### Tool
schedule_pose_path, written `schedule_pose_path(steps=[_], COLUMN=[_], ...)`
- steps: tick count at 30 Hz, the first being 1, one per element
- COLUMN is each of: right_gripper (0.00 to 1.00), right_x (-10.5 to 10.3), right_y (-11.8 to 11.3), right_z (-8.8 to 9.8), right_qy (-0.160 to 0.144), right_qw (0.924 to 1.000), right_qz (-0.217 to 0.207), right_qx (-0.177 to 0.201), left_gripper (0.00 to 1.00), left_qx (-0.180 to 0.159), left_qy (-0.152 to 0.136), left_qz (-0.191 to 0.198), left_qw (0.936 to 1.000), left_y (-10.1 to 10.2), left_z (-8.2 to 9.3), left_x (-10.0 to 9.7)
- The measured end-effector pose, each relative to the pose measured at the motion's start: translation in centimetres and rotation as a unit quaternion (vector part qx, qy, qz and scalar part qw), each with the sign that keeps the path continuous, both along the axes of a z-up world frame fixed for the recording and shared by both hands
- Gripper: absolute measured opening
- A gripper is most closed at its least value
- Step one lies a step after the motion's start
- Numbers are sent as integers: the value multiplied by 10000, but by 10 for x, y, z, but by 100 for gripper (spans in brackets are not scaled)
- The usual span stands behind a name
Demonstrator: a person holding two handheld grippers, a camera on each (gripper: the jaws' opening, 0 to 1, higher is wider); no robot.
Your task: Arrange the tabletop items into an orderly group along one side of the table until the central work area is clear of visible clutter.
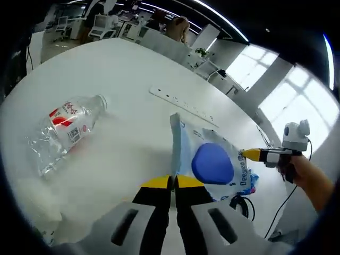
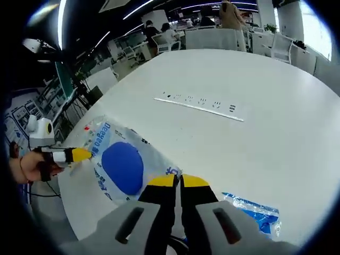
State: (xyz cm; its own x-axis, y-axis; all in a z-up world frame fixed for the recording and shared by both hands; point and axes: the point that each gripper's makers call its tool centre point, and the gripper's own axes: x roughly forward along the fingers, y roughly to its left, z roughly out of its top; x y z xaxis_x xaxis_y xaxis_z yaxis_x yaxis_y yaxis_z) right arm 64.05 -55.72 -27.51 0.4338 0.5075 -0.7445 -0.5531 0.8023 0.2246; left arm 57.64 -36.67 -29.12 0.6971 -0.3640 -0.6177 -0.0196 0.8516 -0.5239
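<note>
A white and blue wipes pack [image 1: 212, 162] with a blue oval lid lies near the table's edge, one side folded up. My left gripper [image 1: 173, 182] is shut on its near edge. From the right, my right gripper [image 1: 248, 155] meets the pack's far side. In the right gripper view the pack [image 2: 122, 167] stretches between my right gripper [image 2: 178, 180], shut on its corner, and the left gripper [image 2: 79, 155], held by a hand at the left. A crushed clear water bottle [image 1: 66, 130] with a red and white label lies on its side on the white table [image 1: 122, 69].
A white power strip [image 1: 183, 104] [image 2: 202, 103] lies flat across the table's middle. A small blue plastic packet [image 2: 254, 209] rests by the right gripper. A black cable [image 1: 241, 204] hangs past the table edge. Desks, chairs and people fill the office behind.
</note>
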Motion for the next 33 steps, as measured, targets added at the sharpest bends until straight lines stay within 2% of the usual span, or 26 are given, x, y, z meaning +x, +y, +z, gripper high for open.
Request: schedule_pose_path(steps=[7,10,33], right_gripper=[0,0,0], right_x=[-1,-2,8], right_y=[-7,-11,-21], right_z=[-9,-16,-35], right_qy=[54,56,149], right_qw=[9997,9985,9957], right_qz=[50,191,257], right_qx=[-218,-509,-875], left_gripper=[0,0,0], left_qx=[38,14,-31], left_qy=[44,101,273], left_qz=[-198,-280,-596], left_qw=[9998,9996,9978], left_y=[-5,-9,-25], left_z=[-7,-11,-26], left_x=[6,6,0])
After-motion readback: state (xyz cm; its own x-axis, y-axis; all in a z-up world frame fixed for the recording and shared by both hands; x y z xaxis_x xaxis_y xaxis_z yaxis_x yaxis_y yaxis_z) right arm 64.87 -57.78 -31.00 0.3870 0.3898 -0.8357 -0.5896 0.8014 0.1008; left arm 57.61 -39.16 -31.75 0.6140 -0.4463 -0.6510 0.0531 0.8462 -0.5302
